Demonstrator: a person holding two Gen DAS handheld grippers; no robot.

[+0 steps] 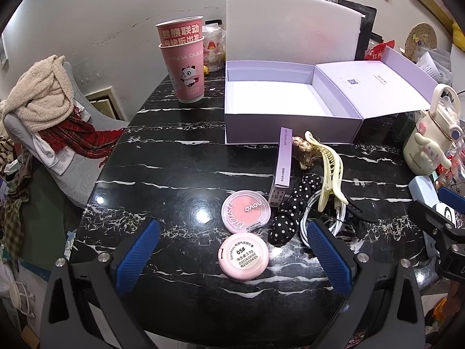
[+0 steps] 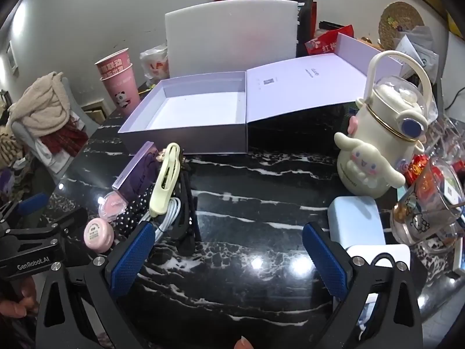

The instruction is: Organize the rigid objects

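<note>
An open lavender box sits empty at the back of the black marble table. In front of it lie a pink round compact, a clear blush case, a slim purple carton, a yellow hair claw, a polka-dot hair tie, a coiled white cable and a small figurine. My left gripper is open around the pink compact, just above the table. My right gripper is open and empty over bare table.
Stacked pink paper cups stand at the back left. A cream character bottle, a light blue case and a glass mug crowd the right edge. A white foam sheet leans behind the box. A chair with clothes stands left of the table.
</note>
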